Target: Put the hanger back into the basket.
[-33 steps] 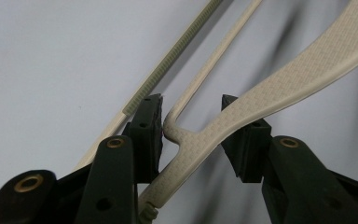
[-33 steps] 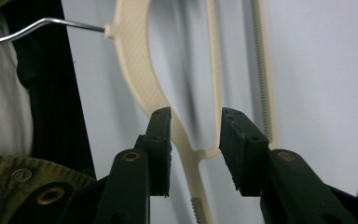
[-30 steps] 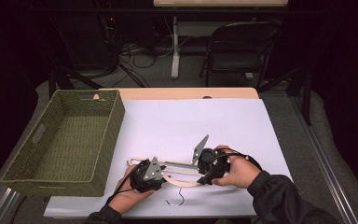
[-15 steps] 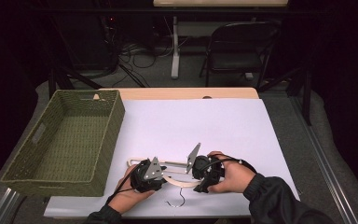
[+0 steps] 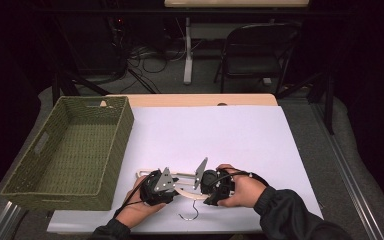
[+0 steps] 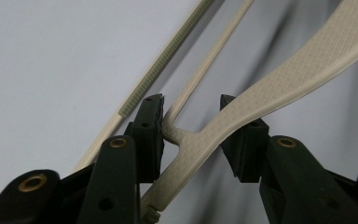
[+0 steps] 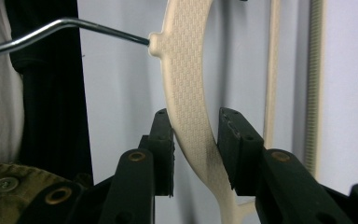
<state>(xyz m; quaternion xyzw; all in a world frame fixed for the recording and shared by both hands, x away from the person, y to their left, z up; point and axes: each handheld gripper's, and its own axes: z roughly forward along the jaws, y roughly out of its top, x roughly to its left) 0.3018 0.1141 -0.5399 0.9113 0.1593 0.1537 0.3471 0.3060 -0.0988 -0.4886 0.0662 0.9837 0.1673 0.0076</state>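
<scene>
You are working a cream-coloured plastic clothes hanger with a textured weave surface and a steel wire hook (image 5: 180, 186) at the near edge of the desk (image 5: 240, 135), which is covered in a white sheet. The hanger is lying flat between your two hands, just right of the olive-green woven rectangular basket (image 5: 70, 150), its hook (image 5: 187, 214) pointing back toward you.

Your left gripper (image 5: 156, 186) is straddling the hanger's left end, at the fork where the thin lower bar branches from the curved shoulder arm. In the left gripper view its jaws are standing apart around that fork (image 6: 186, 137), one pad brushing it, not yet clamped. Your right gripper (image 5: 215, 182) is straddling the shoulder arm just below the neck; in the right gripper view the jaws are apart on either side of the arm (image 7: 191, 121), with slim gaps showing.

Judging by its build, the hanger is likely light and stiff, though the thin lower bar and the ribbed strip beside it (image 7: 313, 84) would probably flex or snap under a hard squeeze. The broad textured arm is offering the better purchase: the weave should resist slipping, and a hold at each end of it would keep the piece level. The smooth wire hook looks slippery and is best left alone.
</scene>
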